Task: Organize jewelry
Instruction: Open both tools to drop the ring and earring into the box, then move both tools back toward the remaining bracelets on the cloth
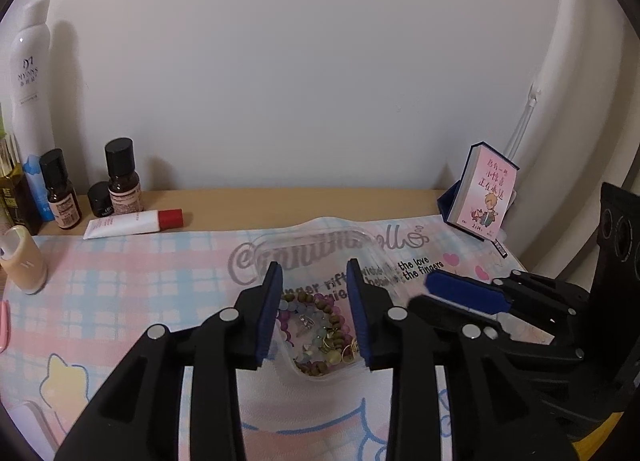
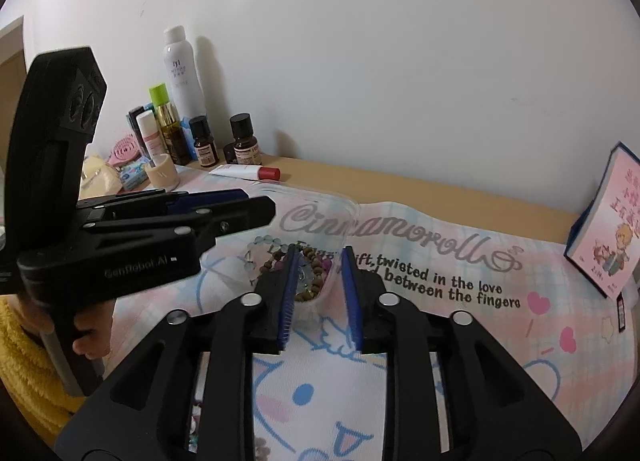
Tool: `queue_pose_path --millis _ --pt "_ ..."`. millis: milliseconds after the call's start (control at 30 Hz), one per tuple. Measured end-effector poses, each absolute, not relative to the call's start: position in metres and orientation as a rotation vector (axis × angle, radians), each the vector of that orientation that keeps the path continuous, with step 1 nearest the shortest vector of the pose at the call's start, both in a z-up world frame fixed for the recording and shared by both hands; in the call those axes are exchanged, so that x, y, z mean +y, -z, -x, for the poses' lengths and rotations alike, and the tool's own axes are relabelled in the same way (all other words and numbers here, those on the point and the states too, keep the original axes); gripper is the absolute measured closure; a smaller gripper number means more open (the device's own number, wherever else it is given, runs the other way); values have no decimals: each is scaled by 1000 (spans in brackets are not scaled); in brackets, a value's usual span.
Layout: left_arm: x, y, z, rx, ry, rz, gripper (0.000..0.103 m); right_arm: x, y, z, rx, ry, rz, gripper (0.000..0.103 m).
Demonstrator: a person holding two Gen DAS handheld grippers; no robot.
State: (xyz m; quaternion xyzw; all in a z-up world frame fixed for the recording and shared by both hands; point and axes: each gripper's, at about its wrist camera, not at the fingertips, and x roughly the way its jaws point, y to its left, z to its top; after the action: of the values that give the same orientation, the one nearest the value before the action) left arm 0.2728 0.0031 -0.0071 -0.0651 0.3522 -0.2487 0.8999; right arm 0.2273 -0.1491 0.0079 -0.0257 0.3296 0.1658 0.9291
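Over the clear plastic box on my bench, both of my tongs hang with their jaws partly spread and nothing pinched. My left tongs straddle the near half of the box, 1 blue pad on each side of the jewelry, which lies loose at the bottom: brown bead strands, pale green and purple beads, a few small gold pieces. The pads do not press on anything. My right tongs sit at the near right corner of the box; the left pad stands just at the box wall by the brown beads, the right pad is outside the box over the pastel cartoon mat. I cannot tell whether that left pad touches the plastic. The box rests on the mat, covering part of the grey script lettering. Left of the box, at the back edge of the bench, lies a white tube with a red cap, with 2 dark dropper bottles and a tall white spray can behind it. A beige jar stands further left of the box. Right of the box, a pink illustrated card block leans in a blue stand. My yellow sleeve shows below the left tongs
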Motion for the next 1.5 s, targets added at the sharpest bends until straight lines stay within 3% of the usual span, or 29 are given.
queue_pose_path --millis 167,267,367,633,1200,1500 --pt "8 -2 -259 701 499 100 69 -167 -20 -204 632 -321 18 72" --pt "11 -3 -247 710 513 94 54 -175 -22 -186 639 -355 -28 55" --pt "12 -2 -230 706 524 77 49 -177 -21 -168 640 -379 -26 53" --pt "17 4 -186 692 524 -32 44 -174 -8 -128 698 -443 -2 54" --pt "30 41 -136 789 575 -101 44 -161 35 -98 818 -490 49 64" --pt "29 61 -129 827 558 -134 54 -156 47 -94 853 -477 127 67"
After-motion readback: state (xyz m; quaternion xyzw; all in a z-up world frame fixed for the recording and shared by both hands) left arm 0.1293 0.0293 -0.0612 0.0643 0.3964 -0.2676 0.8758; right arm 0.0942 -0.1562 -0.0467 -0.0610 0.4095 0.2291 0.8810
